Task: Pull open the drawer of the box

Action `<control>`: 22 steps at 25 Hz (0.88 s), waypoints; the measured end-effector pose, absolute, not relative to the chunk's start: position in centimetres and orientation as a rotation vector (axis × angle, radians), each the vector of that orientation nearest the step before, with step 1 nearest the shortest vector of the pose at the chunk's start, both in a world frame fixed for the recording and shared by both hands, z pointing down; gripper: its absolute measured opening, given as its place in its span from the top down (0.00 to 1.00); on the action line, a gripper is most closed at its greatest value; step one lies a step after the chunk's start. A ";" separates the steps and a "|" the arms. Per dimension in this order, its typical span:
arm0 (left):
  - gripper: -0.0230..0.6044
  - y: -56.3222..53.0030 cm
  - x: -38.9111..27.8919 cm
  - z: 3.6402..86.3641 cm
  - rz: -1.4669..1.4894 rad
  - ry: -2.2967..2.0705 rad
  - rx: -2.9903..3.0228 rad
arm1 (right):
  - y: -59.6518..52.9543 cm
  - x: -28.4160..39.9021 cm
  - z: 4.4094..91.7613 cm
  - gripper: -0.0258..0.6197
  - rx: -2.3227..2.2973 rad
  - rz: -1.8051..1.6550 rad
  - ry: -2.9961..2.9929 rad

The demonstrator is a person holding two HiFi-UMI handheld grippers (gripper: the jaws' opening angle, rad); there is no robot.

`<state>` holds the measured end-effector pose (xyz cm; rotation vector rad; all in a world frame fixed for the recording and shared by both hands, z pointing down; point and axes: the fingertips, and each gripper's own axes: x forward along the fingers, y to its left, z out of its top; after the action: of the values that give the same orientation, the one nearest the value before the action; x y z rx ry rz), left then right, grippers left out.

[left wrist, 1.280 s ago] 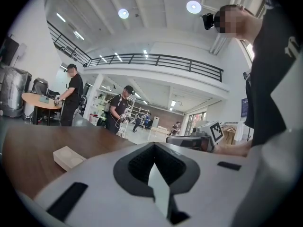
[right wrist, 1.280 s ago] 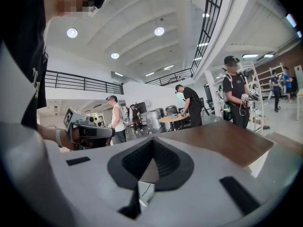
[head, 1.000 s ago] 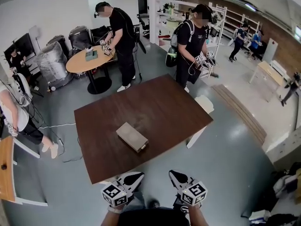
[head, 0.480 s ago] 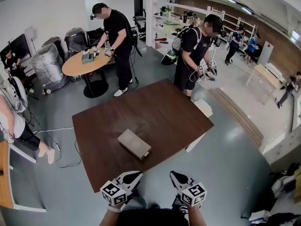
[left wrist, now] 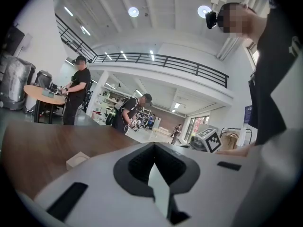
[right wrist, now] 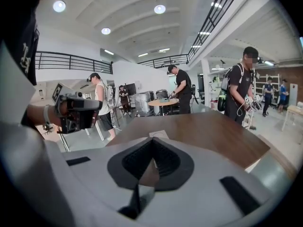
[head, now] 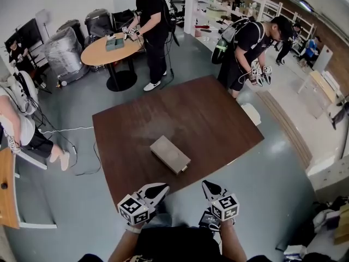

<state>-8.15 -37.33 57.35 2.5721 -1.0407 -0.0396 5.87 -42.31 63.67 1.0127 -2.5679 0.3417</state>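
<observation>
A flat grey-brown box lies on the dark brown table, near its front edge, with one short end turned toward me. The left gripper view shows the box low at the left, and the right gripper view shows the box just past the jaws. My left gripper and right gripper hang side by side short of the table edge, apart from the box. The jaws of the left gripper and of the right gripper are shut with nothing between them.
A person with grippers stands at the table's far edge. Another person works at a round table behind. Someone sits at the left by a wooden desk. A white stool stands at the table's right.
The view has moved in toward the table, so the box and the front edge now lie closer to both grippers. Both grippers keep their places and stay shut.
</observation>
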 end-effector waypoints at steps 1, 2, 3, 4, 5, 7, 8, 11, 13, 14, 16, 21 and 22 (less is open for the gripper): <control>0.96 -37.6 -8.8 57.6 -0.036 -1.048 2.562 | -42.9 5.5 64.3 0.98 1.008 0.333 -2.549; 0.96 -37.9 -9.4 57.9 -0.033 -1.055 2.550 | -43.5 5.0 64.9 0.98 1.003 0.324 -2.529; 0.96 -38.2 -10.1 58.2 -0.030 -1.062 2.539 | -44.1 4.6 65.6 0.98 0.996 0.318 -2.510; 0.96 -38.6 -10.7 58.6 -0.027 -1.069 2.530 | -44.8 4.1 66.4 0.98 0.989 0.314 -2.490; 0.96 -39.1 -11.4 58.9 -0.025 -1.076 2.522 | -45.4 3.6 67.3 0.98 0.982 0.312 -2.468; 0.96 -39.7 -12.5 59.3 -0.025 -1.088 2.502 | -46.5 2.9 69.1 0.96 0.969 0.302 -2.411; 0.96 -39.8 -12.9 59.5 -0.027 -1.094 2.489 | -46.8 2.7 69.9 0.92 0.964 0.294 -2.378; 0.96 -40.6 -14.2 60.1 -0.030 -1.114 2.458 | -47.9 2.1 72.5 0.90 0.949 0.282 -2.305; 0.96 -41.5 -15.3 60.4 -0.030 -1.126 2.448 | -49.1 1.5 74.4 0.87 0.923 0.303 -2.271; 0.96 -41.8 -15.8 60.7 -0.029 -1.129 2.441 | -49.5 1.1 75.6 0.86 0.904 0.315 -2.254; 0.96 -42.1 -16.6 61.5 -0.029 -1.132 2.422 | -49.8 0.7 77.9 0.82 0.870 0.337 -2.228; 0.96 -43.0 -18.6 62.8 -0.027 -1.159 2.422 | -52.0 -0.1 83.2 0.78 0.817 0.371 -2.188; 0.96 -43.5 -18.9 62.9 -0.030 -1.167 2.429 | -52.8 -0.1 84.3 0.76 0.811 0.376 -2.183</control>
<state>-18.87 -43.52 62.94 2.4294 -1.1673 -0.0299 -0.14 -52.80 84.29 0.8113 -2.1828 0.3757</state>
